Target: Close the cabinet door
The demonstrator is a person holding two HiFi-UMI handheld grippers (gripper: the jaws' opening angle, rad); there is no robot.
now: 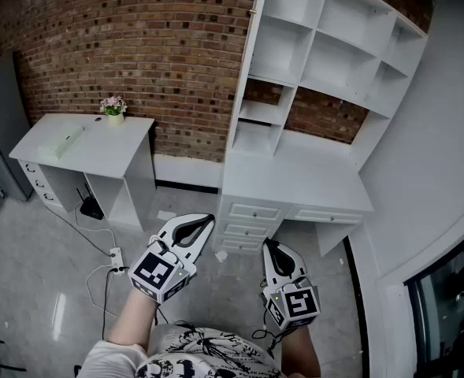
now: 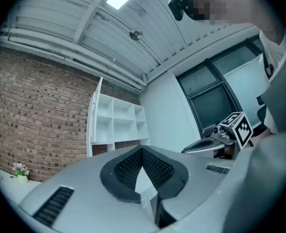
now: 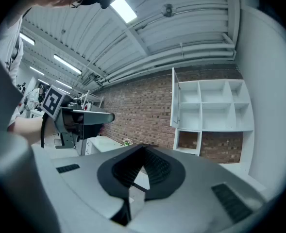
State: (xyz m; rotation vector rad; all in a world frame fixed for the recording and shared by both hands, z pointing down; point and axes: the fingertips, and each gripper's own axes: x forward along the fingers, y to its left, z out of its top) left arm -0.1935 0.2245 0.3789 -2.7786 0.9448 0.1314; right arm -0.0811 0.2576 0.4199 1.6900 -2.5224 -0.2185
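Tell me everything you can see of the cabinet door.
The cabinet door is a tall, narrow white panel, smooth like painted board. It hangs on the left side of the white shelf unit and stands swung wide open, nearly edge-on in the head view, beside the brick wall. It spans the top two shelf rows. No handle can be made out. Nothing touches it; the left tongs and right tongs are shut, empty and well away.

- The cabinet door point(image 1: 247, 53) is a tall, narrow white panel, hinged on the left edge of the cabinet point(image 1: 350, 14), upper middle of the head view
- It stands open, swung out from the front and seen almost edge-on
- The cabinet is white, its square compartments uncovered, filling the upper right of the head view
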